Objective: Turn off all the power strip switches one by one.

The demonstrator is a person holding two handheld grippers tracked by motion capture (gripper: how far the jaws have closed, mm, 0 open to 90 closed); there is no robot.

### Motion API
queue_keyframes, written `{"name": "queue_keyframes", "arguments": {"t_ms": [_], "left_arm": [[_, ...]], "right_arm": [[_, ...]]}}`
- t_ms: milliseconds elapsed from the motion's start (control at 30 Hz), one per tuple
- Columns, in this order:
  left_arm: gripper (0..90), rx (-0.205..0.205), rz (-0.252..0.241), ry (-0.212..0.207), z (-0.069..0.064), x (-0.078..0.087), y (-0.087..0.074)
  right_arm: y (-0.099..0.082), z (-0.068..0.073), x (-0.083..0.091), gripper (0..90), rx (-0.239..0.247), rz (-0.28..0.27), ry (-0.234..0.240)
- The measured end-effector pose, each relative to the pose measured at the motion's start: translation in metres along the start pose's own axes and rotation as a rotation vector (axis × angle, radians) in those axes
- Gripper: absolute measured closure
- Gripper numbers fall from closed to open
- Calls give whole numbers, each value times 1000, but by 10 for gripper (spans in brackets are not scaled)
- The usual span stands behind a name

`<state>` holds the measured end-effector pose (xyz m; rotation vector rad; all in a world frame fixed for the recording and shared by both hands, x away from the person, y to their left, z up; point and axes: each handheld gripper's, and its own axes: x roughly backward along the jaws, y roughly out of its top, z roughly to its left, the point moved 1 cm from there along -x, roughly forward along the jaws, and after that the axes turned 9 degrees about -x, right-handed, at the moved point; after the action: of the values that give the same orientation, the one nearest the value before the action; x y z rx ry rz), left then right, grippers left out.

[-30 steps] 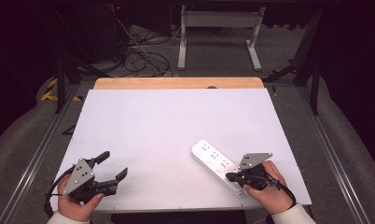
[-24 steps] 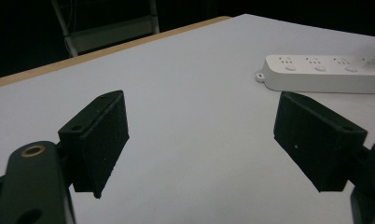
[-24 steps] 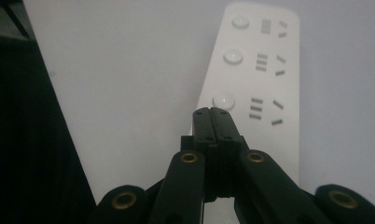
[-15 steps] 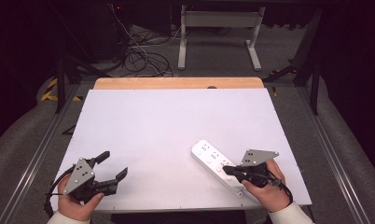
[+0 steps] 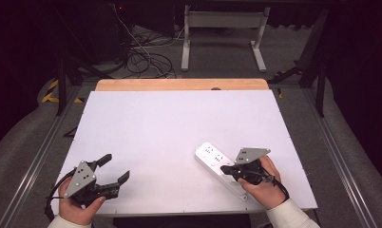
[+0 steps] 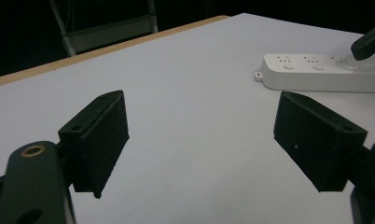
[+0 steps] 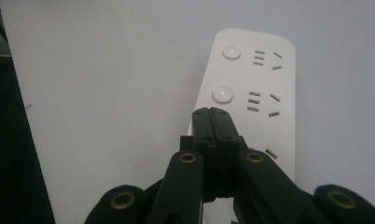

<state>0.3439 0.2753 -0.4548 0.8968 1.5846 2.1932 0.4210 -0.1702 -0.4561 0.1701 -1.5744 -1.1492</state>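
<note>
A long white plastic power strip [image 5: 221, 168] with round buttons beside its socket slots lay flat on the white rectangular tabletop [image 5: 179, 137], toward its near right part and angled so that one end pointed away and to the left. The right gripper [image 5: 228, 169], black with a grey three-cornered plate on top and held in the person's right hand [image 5: 262, 183], was poised over the near half of the strip, its tip above the strip's upper face; its jaws were pressed together with nothing between them, as the right gripper view [image 7: 210, 114] made plain. Whether the tip touched the plastic could not be told. The left gripper [image 5: 114, 168], held in the left hand [image 5: 77, 206], sat near the front left corner, well apart from the strip, its jaws spread wide and empty over bare tabletop [image 6: 176, 84]. A strip of bare wood [image 5: 179, 84] edged the far side.
</note>
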Motion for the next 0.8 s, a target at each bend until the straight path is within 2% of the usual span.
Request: {"name": "queue_keyframes", "arguments": {"t_ms": [800], "left_arm": [[187,-10,2,0,0,0,0]], "right_arm": [[-3,-4,-10,900,-16,40,4]]}}
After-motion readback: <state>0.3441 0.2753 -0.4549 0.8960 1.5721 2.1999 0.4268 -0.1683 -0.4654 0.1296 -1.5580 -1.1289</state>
